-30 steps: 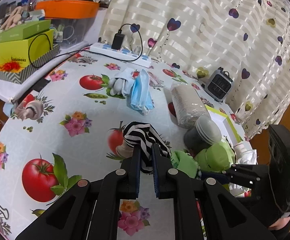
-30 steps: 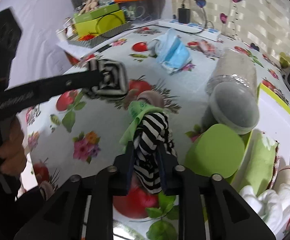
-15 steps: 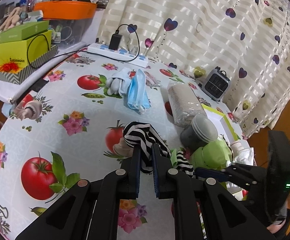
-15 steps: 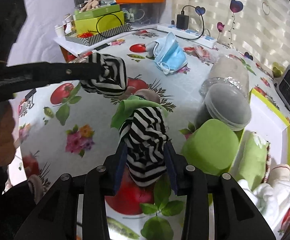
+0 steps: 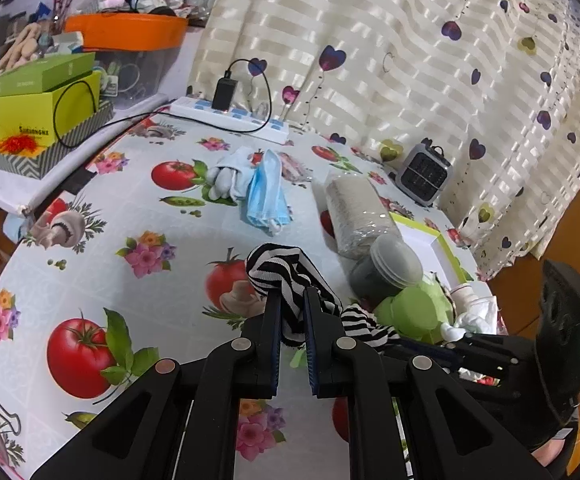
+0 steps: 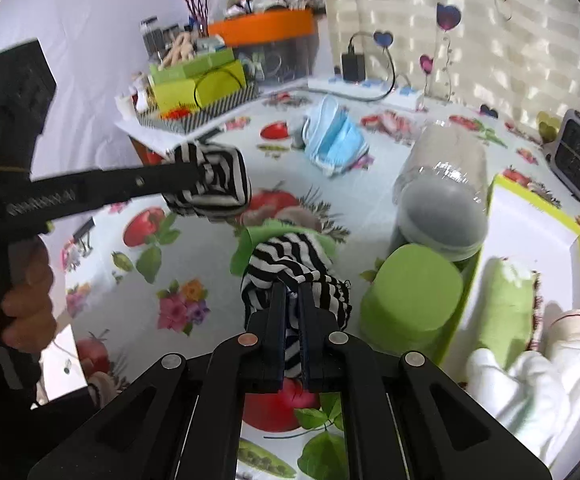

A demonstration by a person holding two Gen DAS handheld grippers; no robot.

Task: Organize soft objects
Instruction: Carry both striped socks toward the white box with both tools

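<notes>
1. The right claw (image 6: 293,300), gaping half a second ago around the striped fabric (image 6: 290,264), is now clamped on it; the left claw (image 5: 292,312) holds its own bunched end (image 5: 278,268) as before.
2. Judgement: with both ends gripped above the desk (image 5: 90,264), folding or stretching can proceed.
3. Whether this is one garment or two cannot be told. The green cloth (image 6: 250,240) underneath is mostly covered; the green-rimmed tray (image 6: 538,216) and white textile (image 6: 530,380) are cut off.

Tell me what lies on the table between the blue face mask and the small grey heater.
The clear-wrapped beige roll lies between the blue face mask and the grey heater; the left wrist view shows it best.
</notes>
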